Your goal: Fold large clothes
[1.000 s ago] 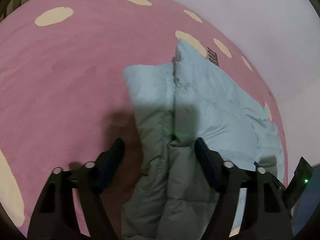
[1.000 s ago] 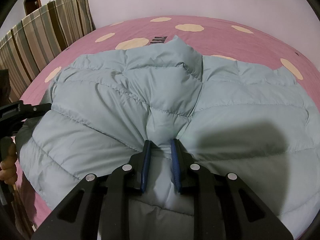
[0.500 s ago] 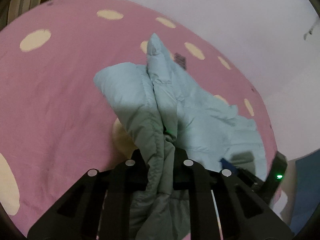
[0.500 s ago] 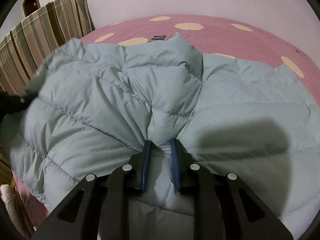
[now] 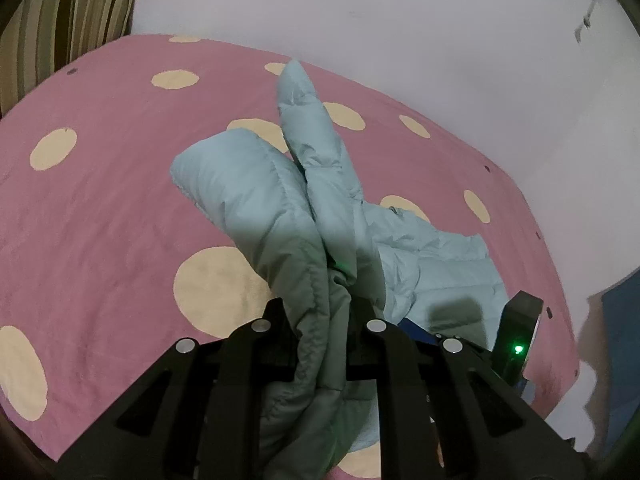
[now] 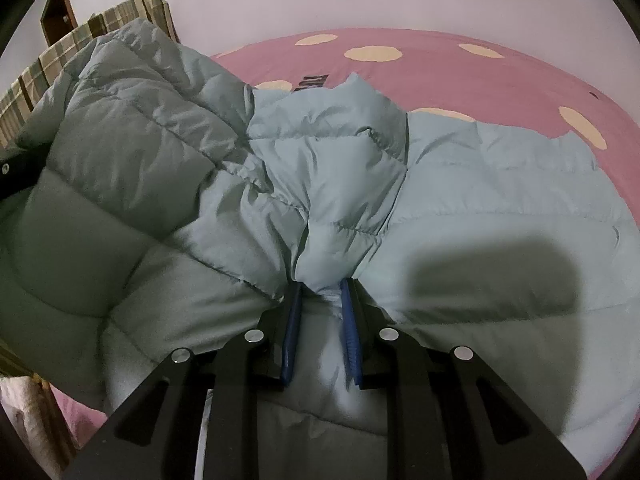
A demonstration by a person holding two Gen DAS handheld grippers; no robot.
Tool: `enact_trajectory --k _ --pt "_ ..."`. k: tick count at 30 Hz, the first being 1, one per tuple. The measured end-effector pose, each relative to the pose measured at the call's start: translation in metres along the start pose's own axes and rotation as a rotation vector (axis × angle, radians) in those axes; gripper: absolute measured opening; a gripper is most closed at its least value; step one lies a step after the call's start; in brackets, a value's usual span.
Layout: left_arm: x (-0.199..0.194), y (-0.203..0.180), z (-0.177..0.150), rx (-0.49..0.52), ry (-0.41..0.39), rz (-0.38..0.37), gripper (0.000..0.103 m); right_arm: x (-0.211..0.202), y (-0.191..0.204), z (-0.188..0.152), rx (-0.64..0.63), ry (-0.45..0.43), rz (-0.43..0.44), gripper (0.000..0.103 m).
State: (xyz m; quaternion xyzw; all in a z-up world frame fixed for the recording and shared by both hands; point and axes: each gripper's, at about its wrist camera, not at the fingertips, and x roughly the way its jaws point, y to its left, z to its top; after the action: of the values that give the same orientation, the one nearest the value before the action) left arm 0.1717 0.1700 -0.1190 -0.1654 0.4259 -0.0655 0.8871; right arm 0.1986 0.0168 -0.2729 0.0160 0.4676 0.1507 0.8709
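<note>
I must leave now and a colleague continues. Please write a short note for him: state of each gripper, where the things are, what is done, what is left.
Left gripper: shut on one side of the pale blue quilted puffer jacket, lifted off the pink bedcover with cream dots.
Right gripper: shut on a fold at the jacket's middle, low on the bed.
Done: both grips taken, left side raised.
Left: probably lay the raised side across, then finish folding.

Your left wrist camera looks down along its gripper [image 5: 320, 320] from above the pink spotted bed [image 5: 100, 200] toward the white wall [image 5: 400, 20], while your right wrist camera sits close over the pale blue puffer jacket [image 6: 480, 200], and both views share that jacket and bed.
</note>
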Motion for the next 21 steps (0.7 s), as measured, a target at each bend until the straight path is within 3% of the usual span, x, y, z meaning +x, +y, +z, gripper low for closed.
enact_trajectory --k 3,8,21 --pt "0.0 -0.009 -0.004 0.014 0.003 0.003 0.013 -0.01 0.0 -0.001 0.0 -0.016 -0.007 0.023" --pt "0.006 -0.025 -0.005 0.038 0.001 0.017 0.013 -0.035 -0.004 -0.003 -0.028 -0.061 -0.095 0.023" --pt "0.036 -0.087 -0.014 0.135 0.018 0.032 0.013 -0.085 -0.081 -0.02 0.065 -0.128 -0.226 0.024"
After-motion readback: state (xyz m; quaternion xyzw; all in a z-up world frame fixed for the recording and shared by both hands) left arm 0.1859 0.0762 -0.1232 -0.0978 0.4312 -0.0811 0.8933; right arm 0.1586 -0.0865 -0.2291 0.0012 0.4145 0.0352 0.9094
